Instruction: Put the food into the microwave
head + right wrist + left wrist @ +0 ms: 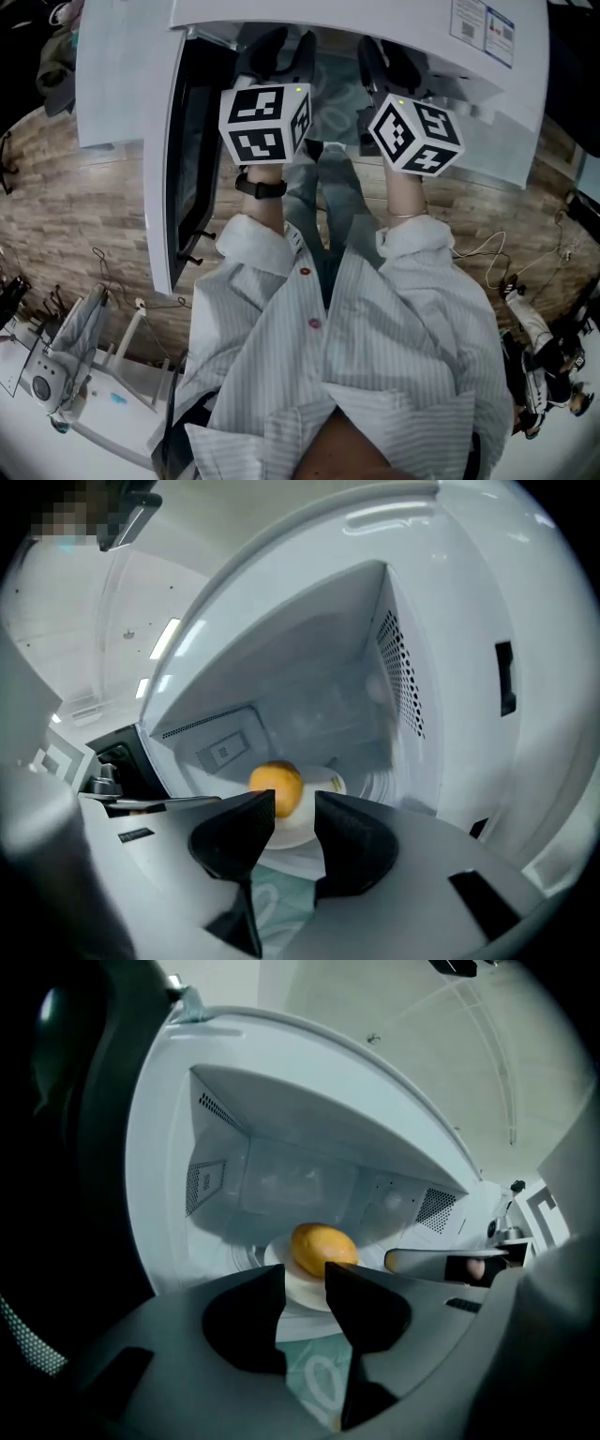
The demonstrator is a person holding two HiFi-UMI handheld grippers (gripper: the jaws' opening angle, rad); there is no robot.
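Note:
A round orange-yellow food (322, 1246) (275, 787) lies on a white plate (305, 1293) (295, 828) inside the open white microwave (356, 19). Both grippers hover side by side just outside the cavity mouth, pointing in. My left gripper (286, 52) (305, 1274) shows only a narrow slit between its black jaws, with nothing held. My right gripper (389, 61) (294, 803) looks the same, also empty. In the left gripper view a finger (431, 1262) of the right gripper shows at the right. The plate is out of sight in the head view.
The microwave door (173, 159) hangs open at the left. A teal patterned cloth (319, 1382) lies below the cavity front. Wooden floor (75, 197) surrounds me, with a white stand (94, 375) at lower left and cables (487, 253) at right.

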